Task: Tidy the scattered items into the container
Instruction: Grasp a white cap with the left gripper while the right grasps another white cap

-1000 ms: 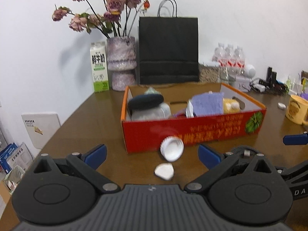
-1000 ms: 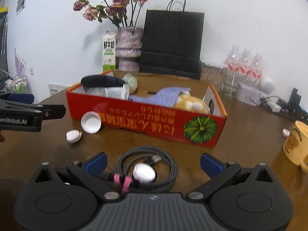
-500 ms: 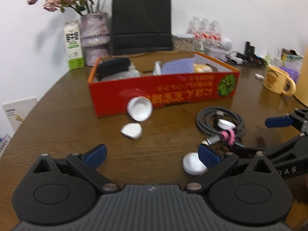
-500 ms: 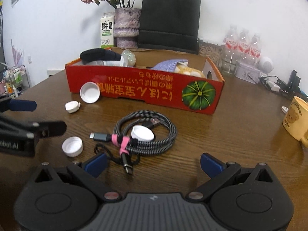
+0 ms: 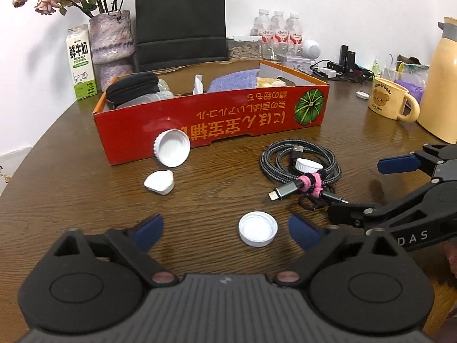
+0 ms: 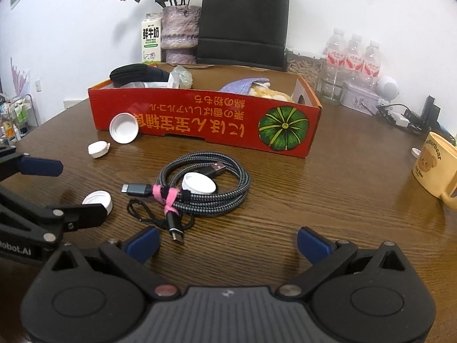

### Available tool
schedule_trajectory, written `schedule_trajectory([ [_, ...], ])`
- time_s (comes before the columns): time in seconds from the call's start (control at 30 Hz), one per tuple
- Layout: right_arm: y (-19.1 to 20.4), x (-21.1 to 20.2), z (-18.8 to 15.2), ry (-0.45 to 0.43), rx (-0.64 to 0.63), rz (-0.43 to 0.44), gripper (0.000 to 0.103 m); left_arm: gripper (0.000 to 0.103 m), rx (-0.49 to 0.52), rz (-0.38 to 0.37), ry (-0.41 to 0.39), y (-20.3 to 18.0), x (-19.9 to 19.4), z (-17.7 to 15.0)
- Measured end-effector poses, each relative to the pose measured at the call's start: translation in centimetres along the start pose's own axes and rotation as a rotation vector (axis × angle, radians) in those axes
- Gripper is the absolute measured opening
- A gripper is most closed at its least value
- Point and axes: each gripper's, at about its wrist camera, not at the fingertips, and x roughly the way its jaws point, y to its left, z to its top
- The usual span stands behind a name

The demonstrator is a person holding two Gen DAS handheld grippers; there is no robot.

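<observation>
A flat white cap [image 5: 258, 228] lies on the brown table between my left gripper's [image 5: 227, 230] blue pads, nearer the right one. The jaws are closing and neither pad touches the cap. My right gripper [image 6: 227, 243] stands open with nothing between its fingers, just short of a coiled braided cable [image 6: 205, 188] with a pink tie and a white cap [image 6: 199, 183] inside the coil. The red cardboard box [image 5: 211, 125] behind holds a black item, a purple cloth and other things. A large white cap [image 5: 172, 148] leans on its front wall, with a small white lid [image 5: 159, 182] beside it.
A yellow bear mug [image 5: 388, 101] and a cream thermos [image 5: 442, 85] stand at the right. Behind the box are a milk carton [image 5: 81, 63], a vase of dried flowers [image 5: 112, 43], a black paper bag [image 5: 180, 20] and water bottles [image 5: 277, 33].
Both grippers have sunk and tipped toward the table. The left one has come down around the flat white cap and its pads have drawn closer. The cable now lies just ahead of the right one.
</observation>
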Motion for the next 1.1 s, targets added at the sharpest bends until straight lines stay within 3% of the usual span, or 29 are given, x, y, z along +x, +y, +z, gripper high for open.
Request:
schedule_trajectory([
  [0.17,0.0,0.0,0.0,-0.003,-0.002,0.008,0.103,0.056,0.019,-0.031,0.005,-0.3,0.3,-0.2],
  [0.2,0.1,-0.1,0.1,-0.004,-0.002,0.010,0.103,0.038,0.025,-0.045,-0.001,-0.4,0.3,-0.2],
  [0.23,0.1,-0.1,0.1,-0.006,-0.003,0.010,0.103,0.029,0.027,-0.052,-0.003,-0.4,0.2,-0.2],
  [0.77,0.3,0.0,2.8,-0.072,-0.042,0.037,0.103,0.029,0.001,-0.003,-0.060,0.8,-0.8,1.2],
  [0.87,0.2,0.5,3.3,-0.078,-0.031,0.051,0.093,0.029,-0.008,0.000,-0.063,1.1,-0.8,1.3],
  [1.1,0.3,1.6,4.2,-0.053,-0.029,0.110,0.054,0.029,-0.020,0.006,-0.057,1.5,-0.8,1.2],
])
